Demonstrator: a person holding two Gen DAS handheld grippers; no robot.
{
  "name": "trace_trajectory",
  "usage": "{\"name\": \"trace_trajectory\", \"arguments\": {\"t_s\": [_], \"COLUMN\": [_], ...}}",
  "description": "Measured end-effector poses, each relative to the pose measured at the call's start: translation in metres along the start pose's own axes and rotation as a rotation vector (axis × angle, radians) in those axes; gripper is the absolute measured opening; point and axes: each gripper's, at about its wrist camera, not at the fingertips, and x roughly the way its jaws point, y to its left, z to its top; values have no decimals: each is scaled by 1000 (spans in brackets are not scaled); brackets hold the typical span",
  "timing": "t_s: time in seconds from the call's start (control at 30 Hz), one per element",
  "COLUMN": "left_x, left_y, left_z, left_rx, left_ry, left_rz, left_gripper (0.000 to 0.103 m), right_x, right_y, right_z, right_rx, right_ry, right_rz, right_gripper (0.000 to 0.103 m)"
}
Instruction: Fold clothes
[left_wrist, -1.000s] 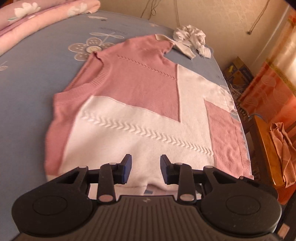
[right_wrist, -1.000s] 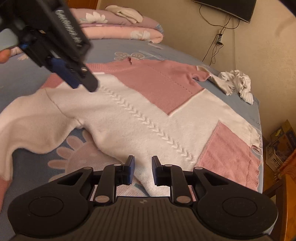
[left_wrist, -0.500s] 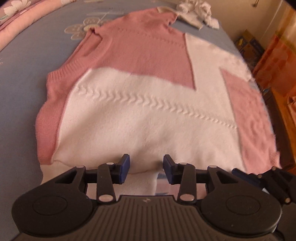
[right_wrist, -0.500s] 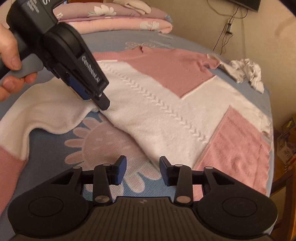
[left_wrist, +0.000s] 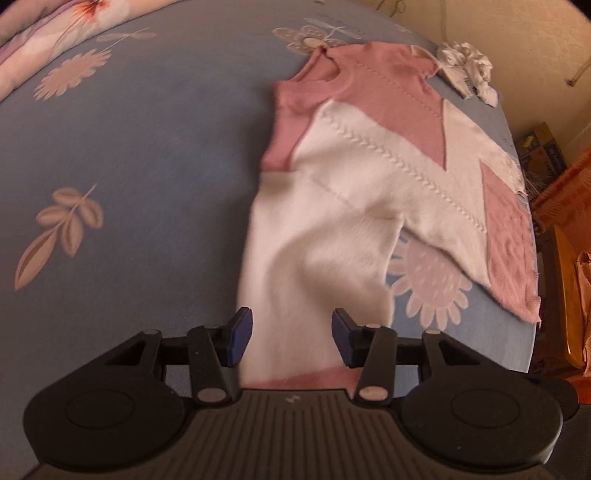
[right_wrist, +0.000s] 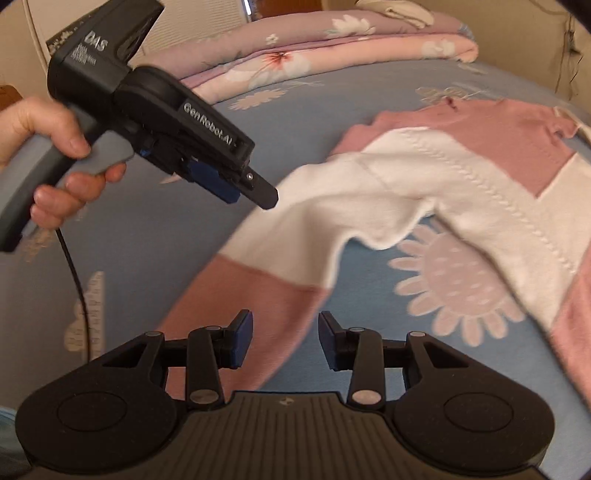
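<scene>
One view alone shows hand, left gripper, quilts

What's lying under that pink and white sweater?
The sweater lies on a blue flowered bedsheet. One printed daisy shows beside the sleeve; whatever lies beneath the sweater itself is covered.

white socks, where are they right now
In the left wrist view the white socks lie bunched at the bed's far right edge, just beyond the sweater's far pink shoulder.
</scene>
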Motion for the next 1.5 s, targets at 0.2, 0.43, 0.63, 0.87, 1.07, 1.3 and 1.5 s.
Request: {"name": "trace_trajectory", "arguments": {"t_s": [0.2, 0.43, 0.63, 0.87, 1.07, 1.3, 1.5], "left_x": [-22, -38, -39, -50, -53, -47, -28], "left_y": [49, 68, 70, 88, 102, 102, 84], "left_z": [-45, -66, -73, -82, -91, -112, -141], "left_rx": [-189, -277, -276, -297, -319, -309, -272], "left_ry": [8, -29, -39, -57, -43, 23, 147], "left_rz": [37, 35, 13, 33, 45, 3, -79], "left_gripper": [47, 48, 51, 53, 54, 54, 54], "right_x": [34, 64, 69, 62, 86, 28, 8], "right_y": [73, 115, 122, 130, 138, 87, 28], "right_z": [-8, -14, -11, 10, 8, 19, 18], "right_rx": [-55, -174, -238, -177, -160, -5, 92], "right_ry": [132, 261, 269, 236, 277, 159, 141], "right_rz": [109, -57, -115, -9, 41, 60, -88], "right_gripper": [37, 36, 12, 9, 24, 42, 42]}}
